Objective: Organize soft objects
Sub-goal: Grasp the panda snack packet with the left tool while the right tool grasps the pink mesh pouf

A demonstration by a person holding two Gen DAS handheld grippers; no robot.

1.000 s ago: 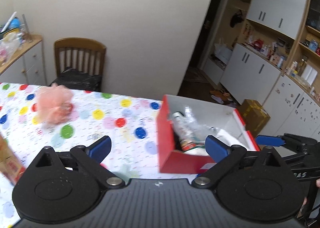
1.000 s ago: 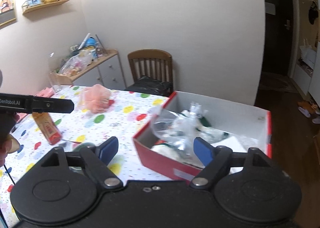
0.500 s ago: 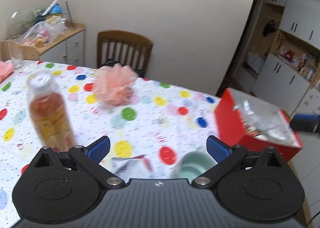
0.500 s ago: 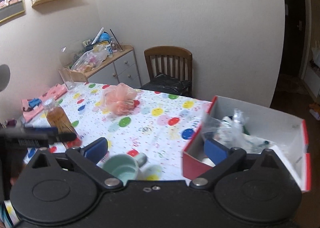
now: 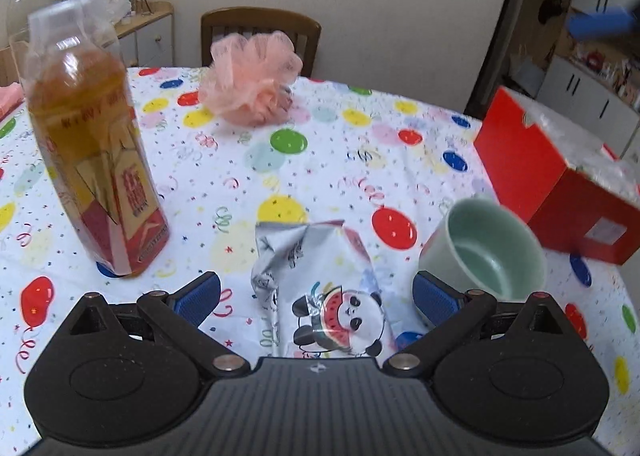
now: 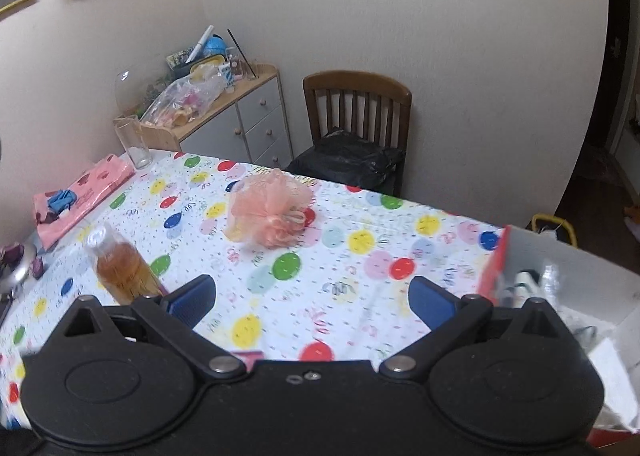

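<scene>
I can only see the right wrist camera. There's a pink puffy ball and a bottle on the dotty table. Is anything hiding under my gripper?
Observer: Yes. The left wrist view shows a crinkled snack packet with a panda on it, lying on the table.
Operator: Anything else down there?
Observer: A pale green mug sits near the red box.
Operator: Is the other gripper grabbing the packet?
Observer: No. The left gripper is open, with nothing pinched.

The bottle [image 5: 94, 160] label carries red characters, too blurred to read. The packet [image 5: 320, 288] bears small print, also unreadable, beside a panda picture. No other text is readable.
</scene>
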